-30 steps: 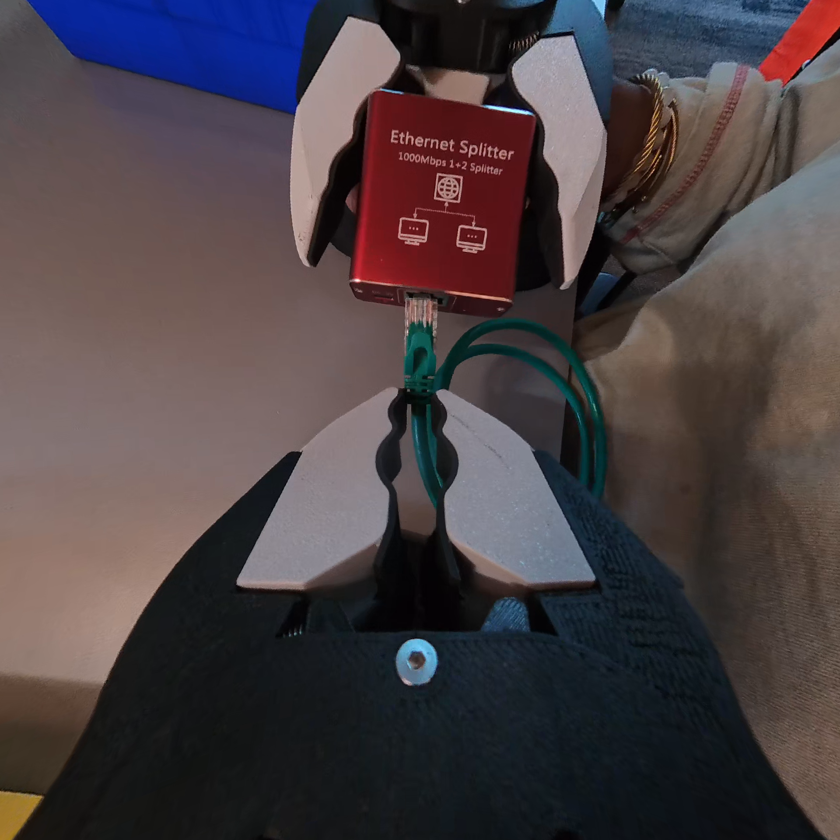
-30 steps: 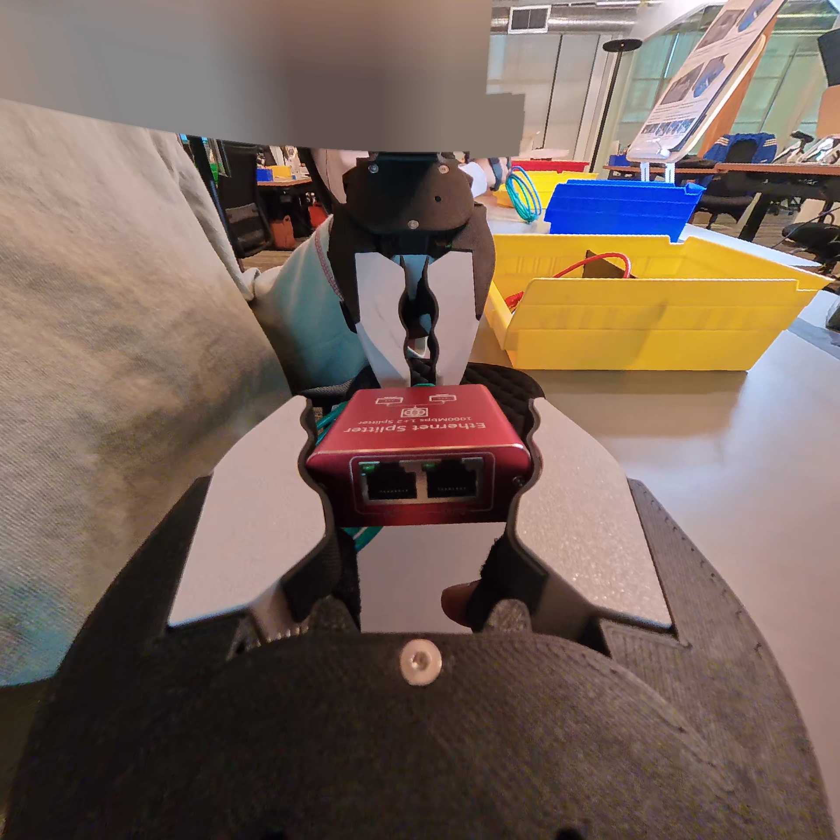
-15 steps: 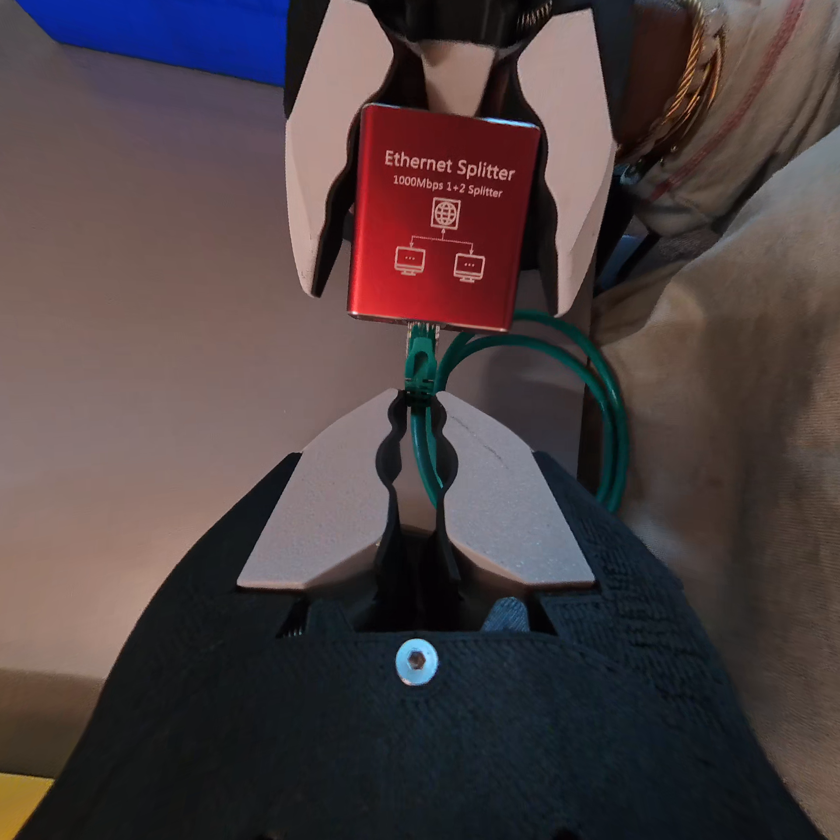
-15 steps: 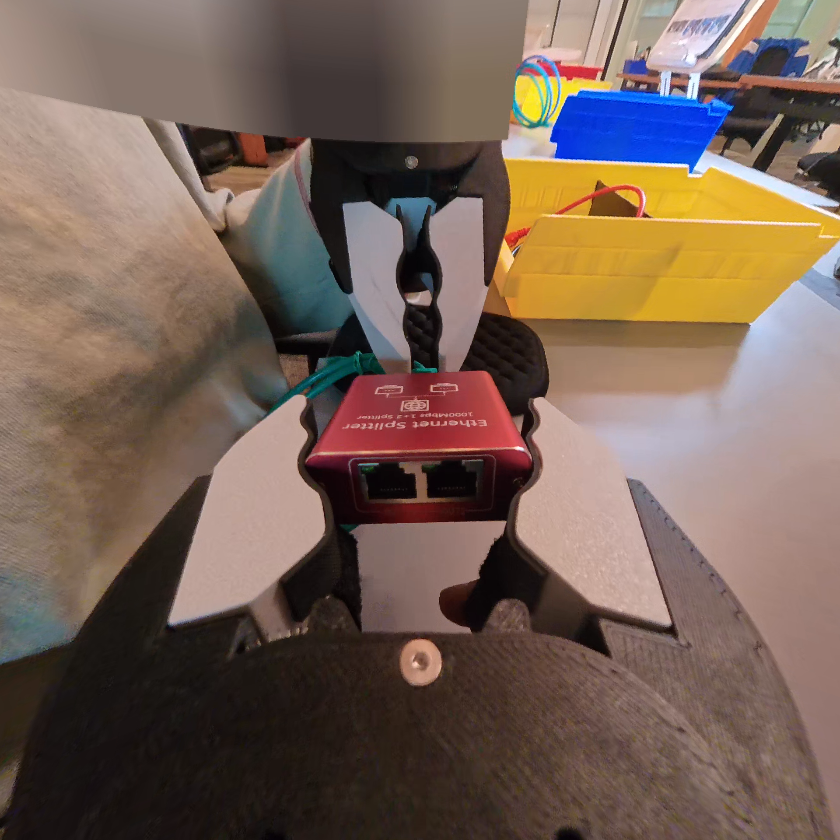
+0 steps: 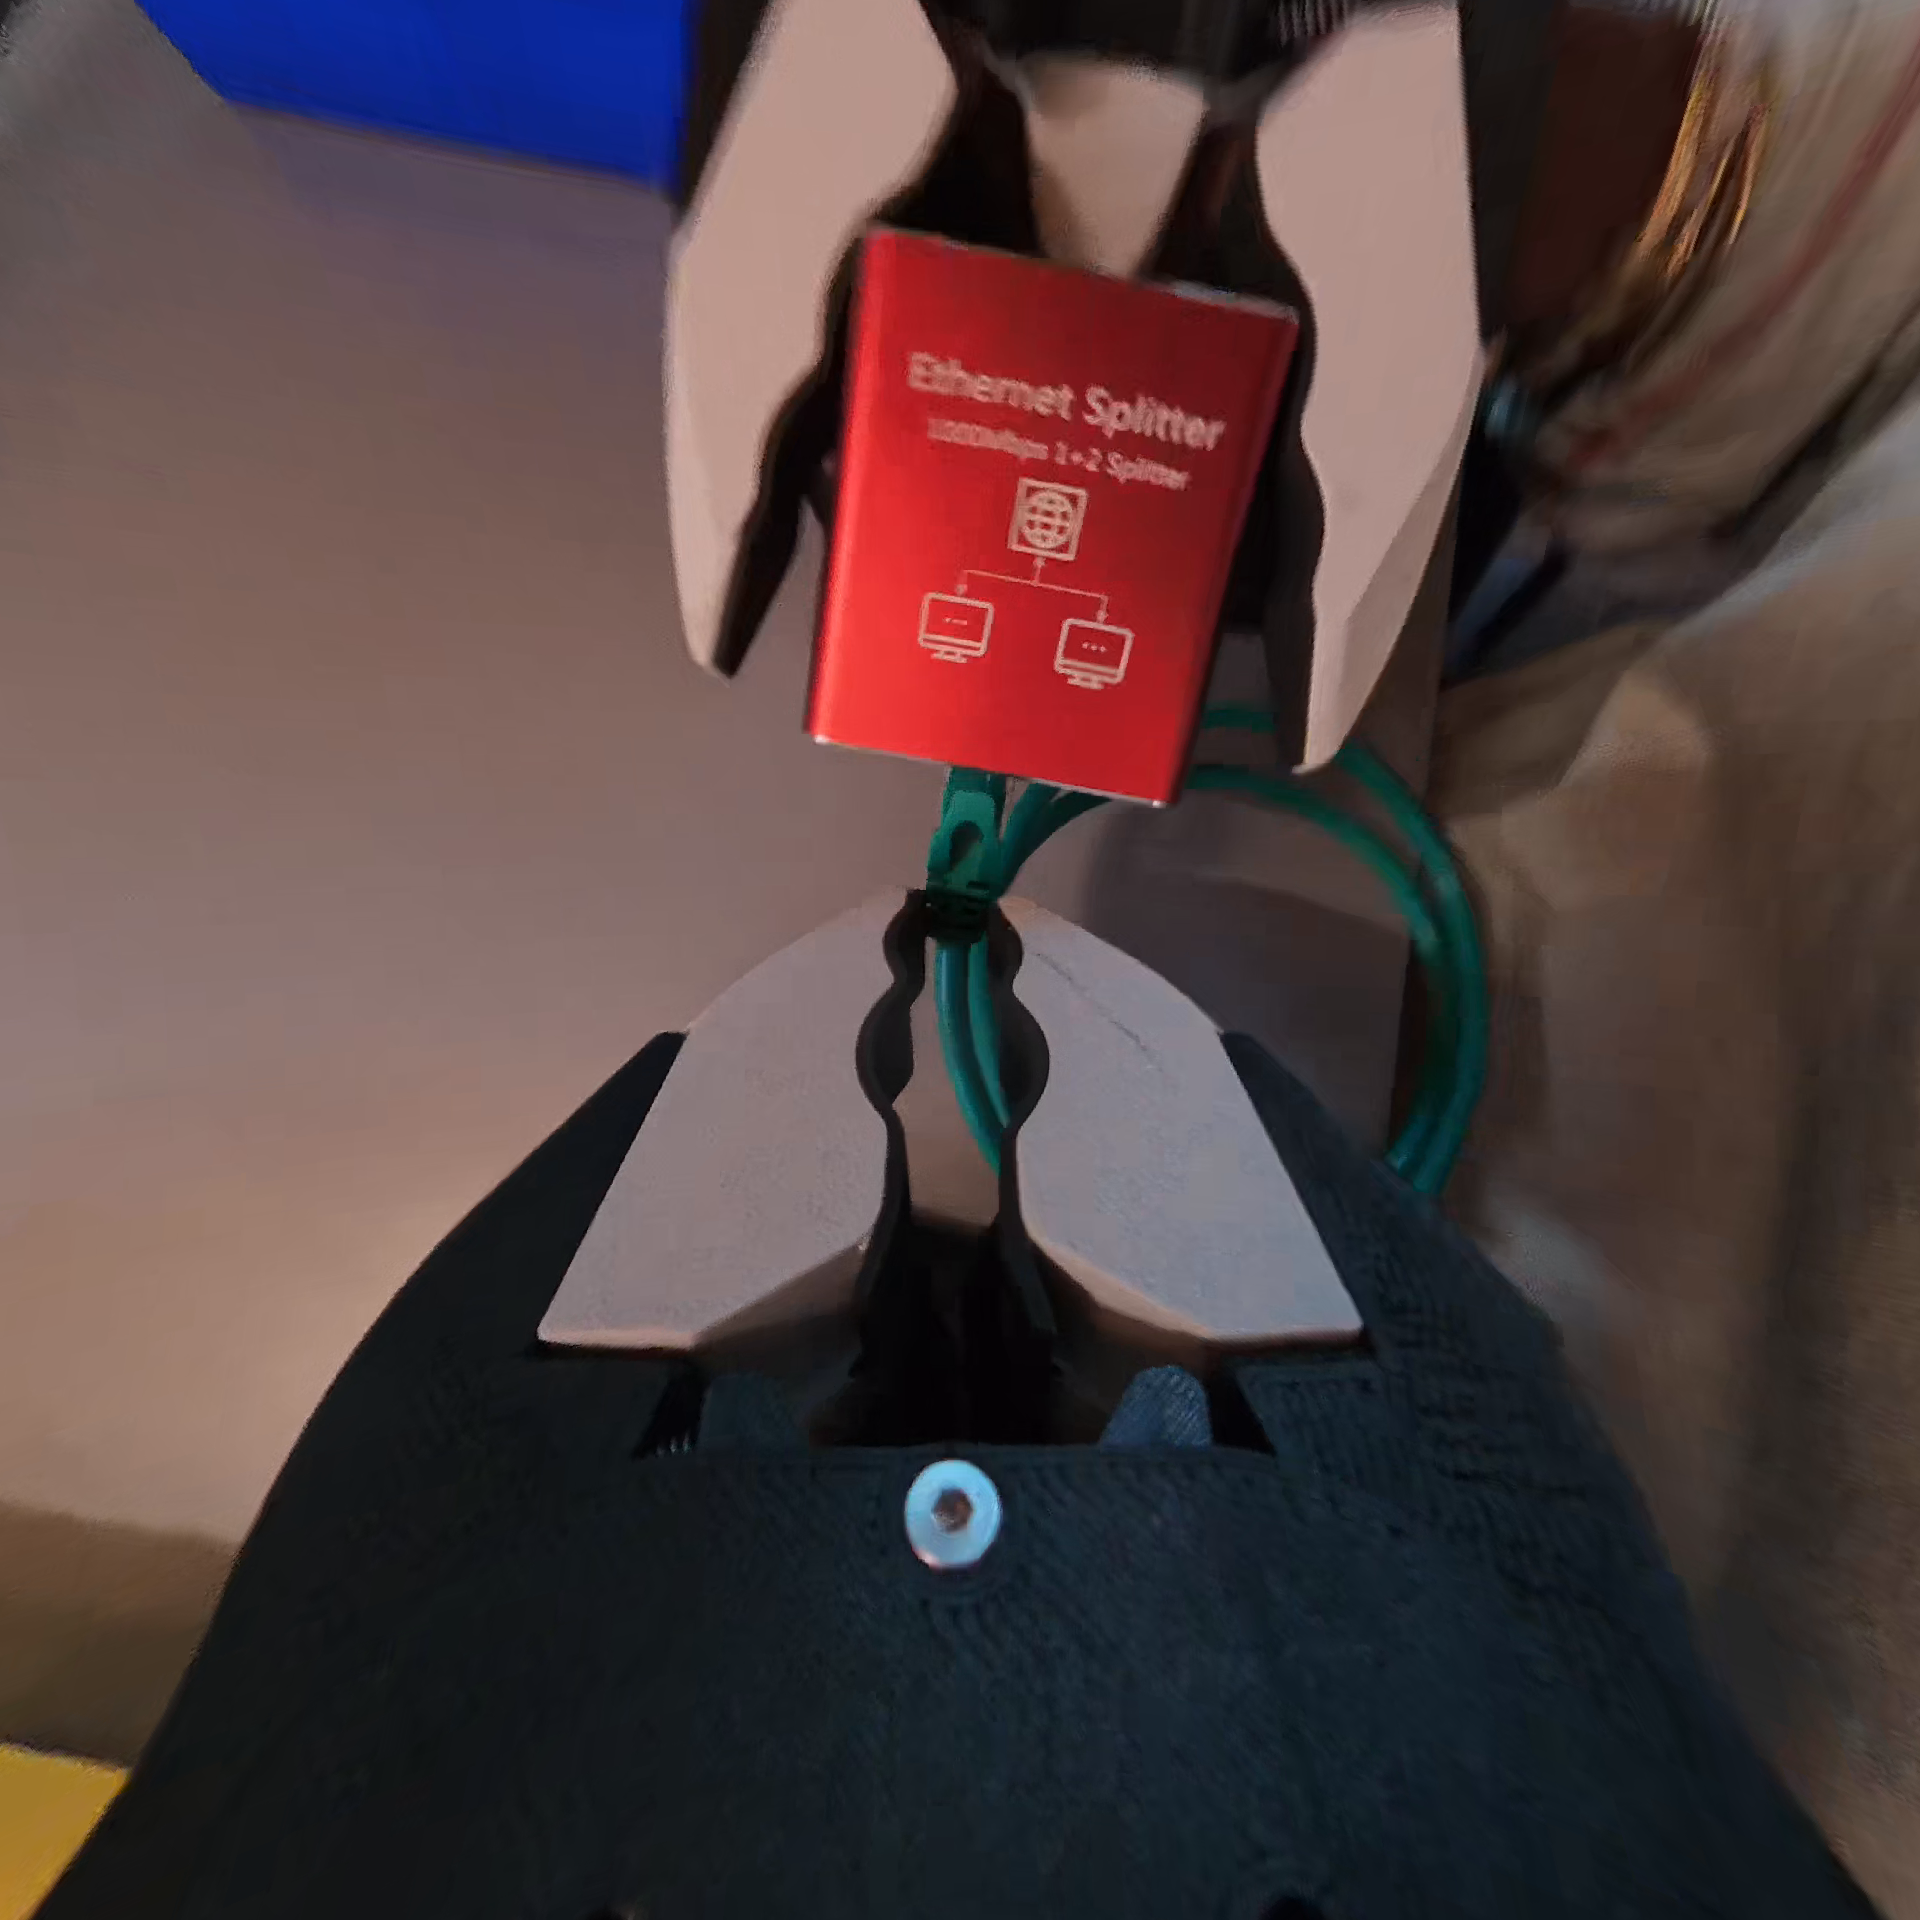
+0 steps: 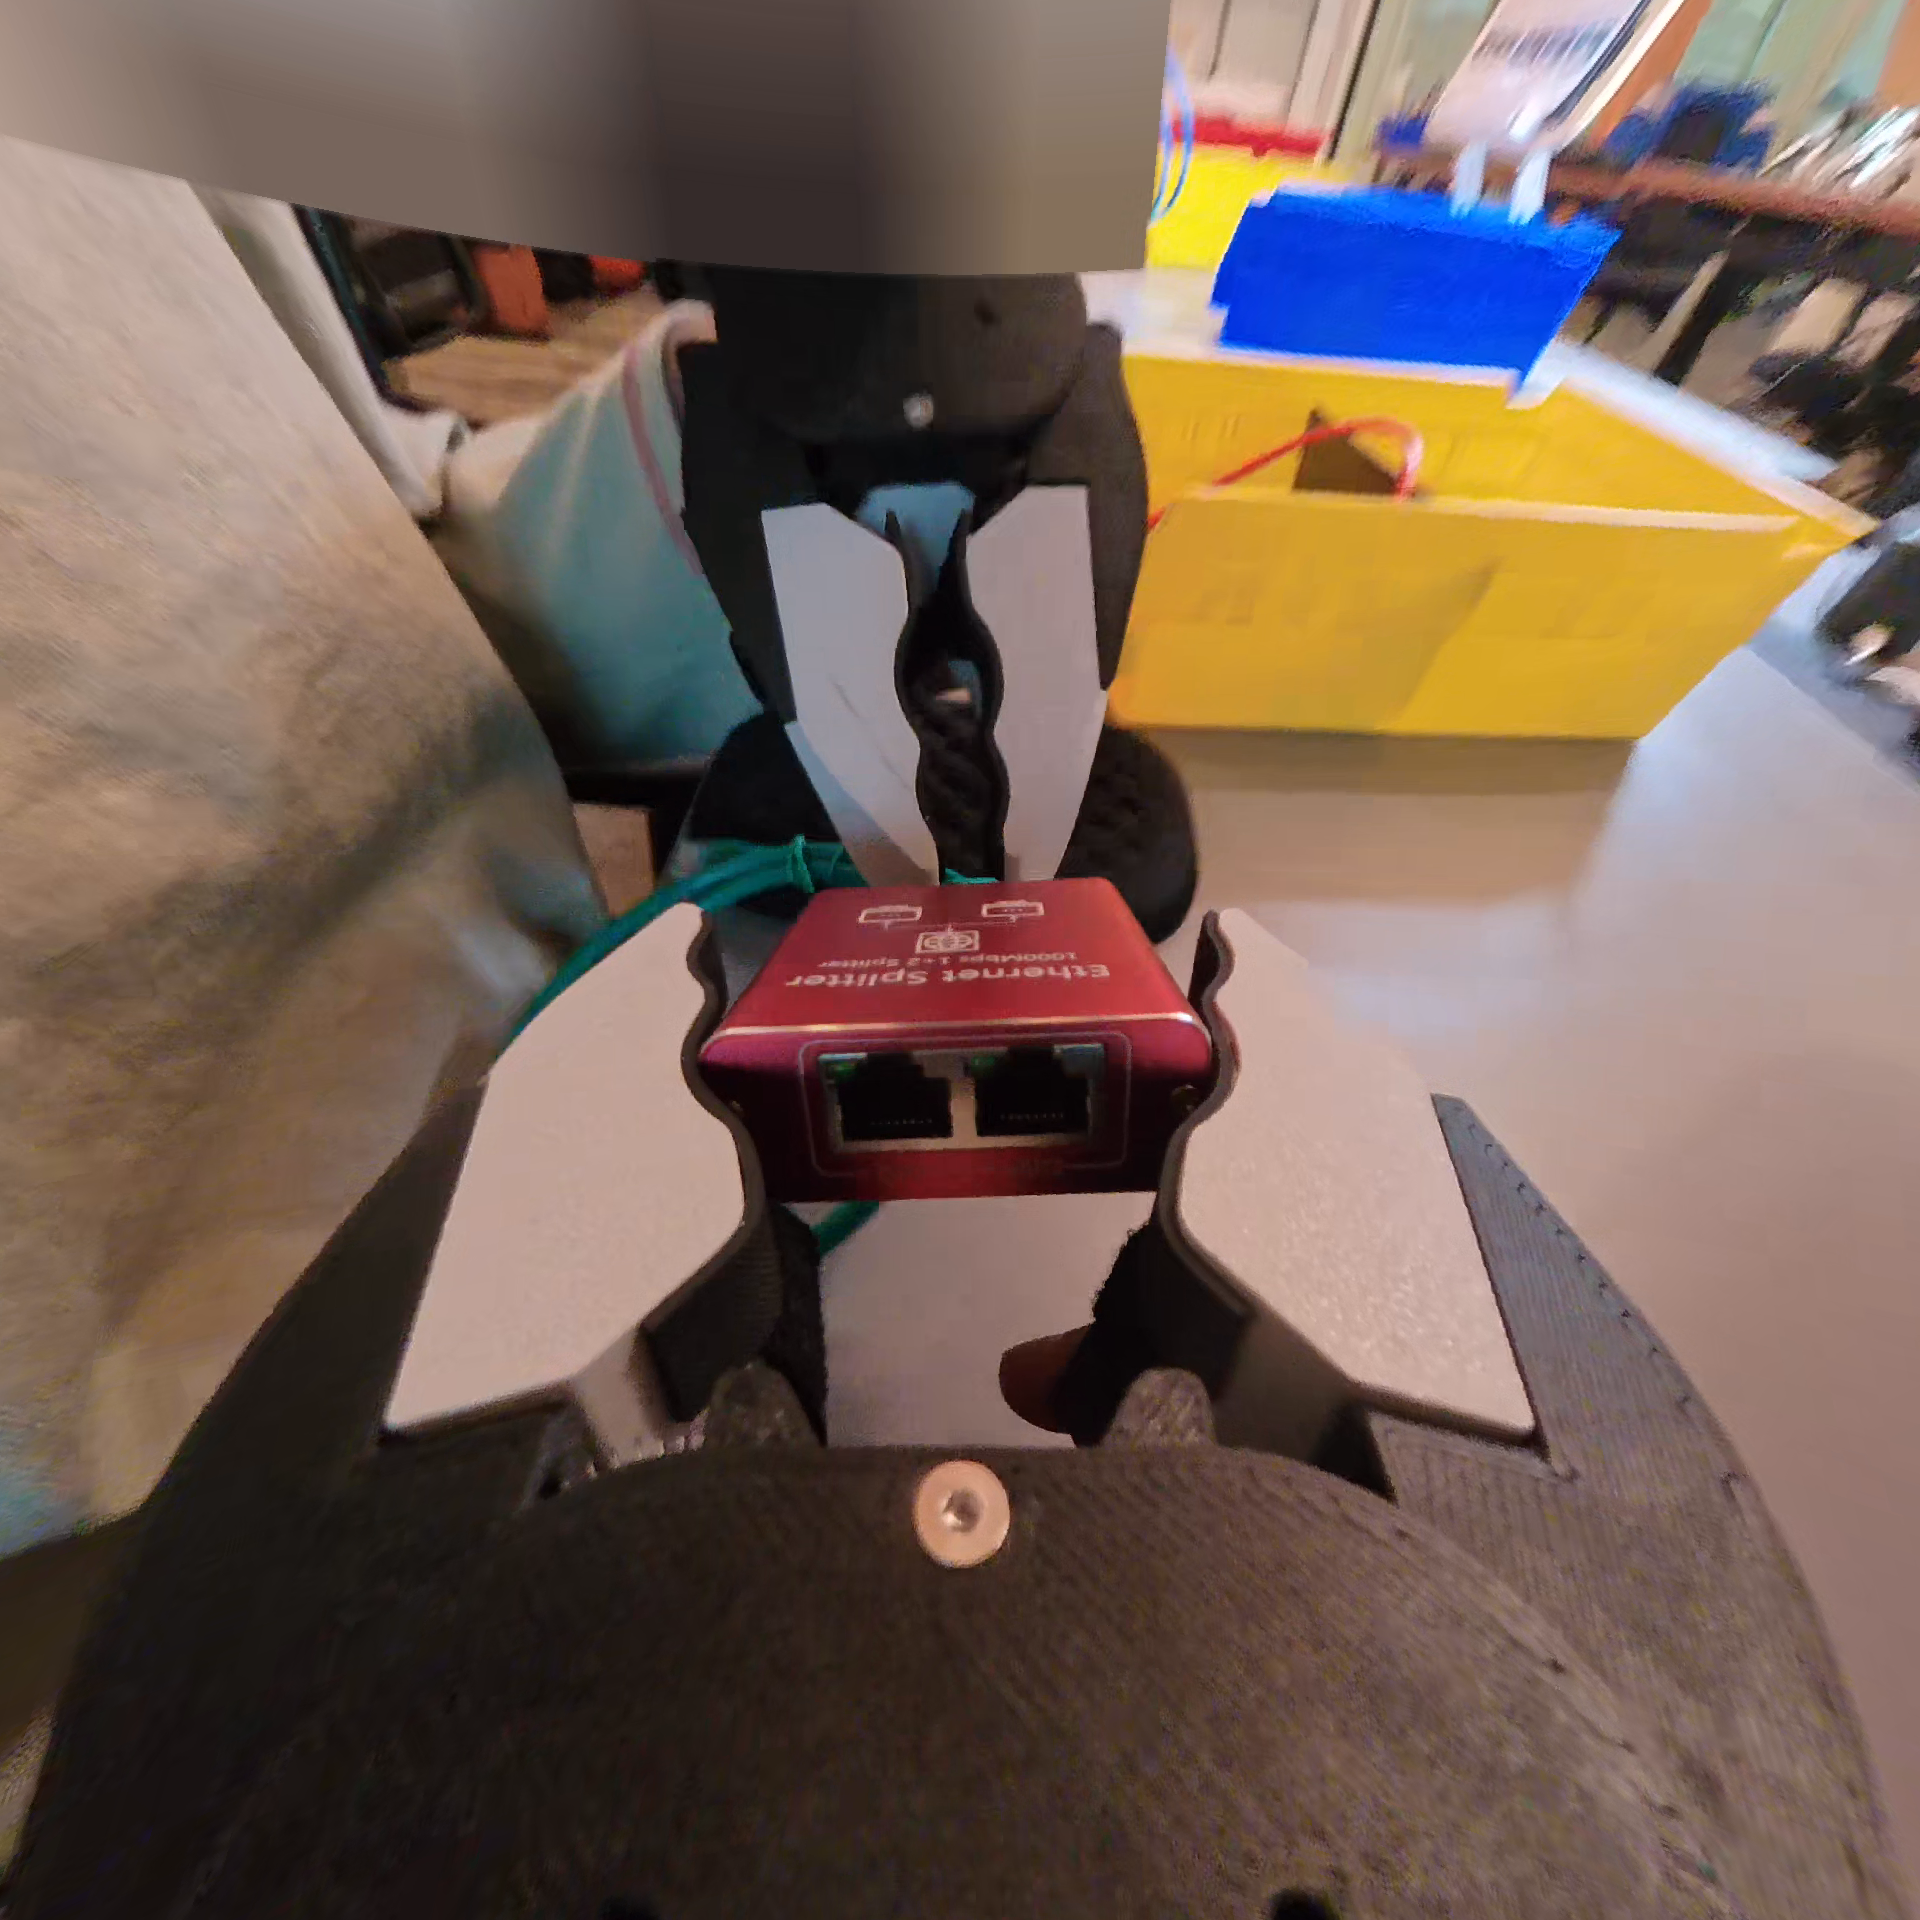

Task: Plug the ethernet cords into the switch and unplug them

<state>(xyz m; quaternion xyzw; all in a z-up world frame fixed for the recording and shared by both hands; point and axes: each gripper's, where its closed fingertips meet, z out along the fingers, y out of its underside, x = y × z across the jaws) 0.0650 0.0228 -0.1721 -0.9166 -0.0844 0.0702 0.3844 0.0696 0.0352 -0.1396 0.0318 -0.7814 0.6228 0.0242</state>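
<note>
My right gripper (image 6: 951, 1039) is shut on a small red switch box (image 6: 956, 1039) and holds it above the table; its two near ports are empty. In the left wrist view the red switch (image 5: 1039, 520) sits between the right gripper's fingers (image 5: 748, 416). My left gripper (image 5: 956, 914) is shut on a green ethernet cord (image 5: 966, 852) just behind its plug. The plug is seated in the switch's single port on the side facing my left gripper. The cord loops off to the right (image 5: 1444, 935). The left gripper also shows in the right wrist view (image 6: 961, 873) beyond the switch.
A yellow bin (image 6: 1455, 623) with a red wire stands on the grey table (image 6: 1610, 987) at the back right, a blue bin (image 6: 1403, 281) behind it. A person's beige sleeve (image 6: 208, 727) fills the left; a sleeve and a bracelet wrist (image 5: 1704, 187) lie right in the left wrist view.
The switch and the green plug have come together: the clear plug tip, seen outside the port one second ago, is now fully inside it. Both grippers keep their hold.
</note>
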